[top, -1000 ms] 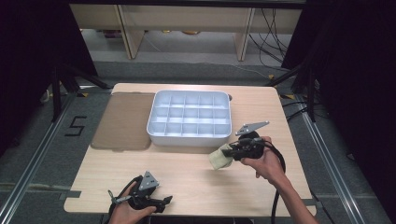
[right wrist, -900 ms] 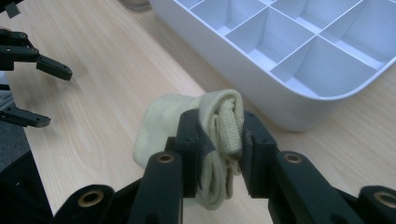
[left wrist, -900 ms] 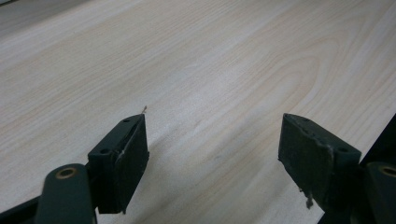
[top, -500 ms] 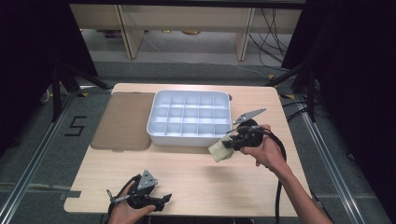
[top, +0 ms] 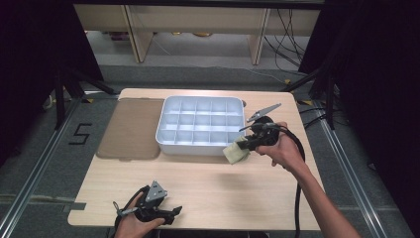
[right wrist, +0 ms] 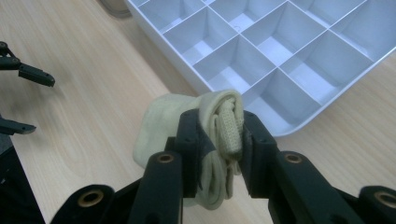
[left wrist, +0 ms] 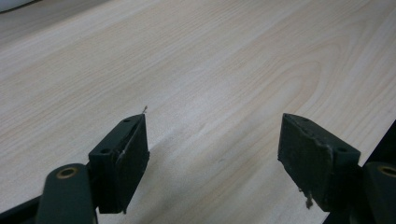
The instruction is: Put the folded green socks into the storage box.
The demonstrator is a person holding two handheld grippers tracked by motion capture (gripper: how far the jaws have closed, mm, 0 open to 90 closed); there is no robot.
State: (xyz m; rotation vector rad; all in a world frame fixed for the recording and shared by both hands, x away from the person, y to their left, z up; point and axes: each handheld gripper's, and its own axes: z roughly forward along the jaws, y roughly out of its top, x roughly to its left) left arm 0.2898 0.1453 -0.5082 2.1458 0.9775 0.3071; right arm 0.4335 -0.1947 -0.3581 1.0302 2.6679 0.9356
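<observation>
From above, your right gripper [top: 246, 145] hangs over the table [top: 223, 193] just off the near right corner of the tray [top: 200, 126], pinching a pale yellow sock [top: 236, 152]. The sock dangles below the jaws, clear of the wood, its upper edge close to the tray's front wall. The tray is white, divided into a grid of small compartments, and those you can see into are bare. To its left a brown mat [top: 130, 128] lies flat, its right edge against the tray. Your left gripper [top: 166, 214] sits low at the near edge of the table, well apart from the sock and the tray, its jaws spread and pointing to the right.

In the left gripper view, the left gripper [left wrist: 212, 149] has its two black jaws standing wide, with bare wood grain between them. The pads [left wrist: 133, 149] are scuffed, and the table's edge cuts across the lower right corner.

In the right gripper view, the right gripper [right wrist: 219, 140] is clamped on the sock [right wrist: 187, 126] at a folded, ribbed part, which bulges up between the jaws while the rest hangs down and to the left. Beyond it lies the corner of the tray [right wrist: 187, 77], its nearest compartments open and bare. At the far left edge you can see the tips of the left gripper [right wrist: 23, 93], apart.
</observation>
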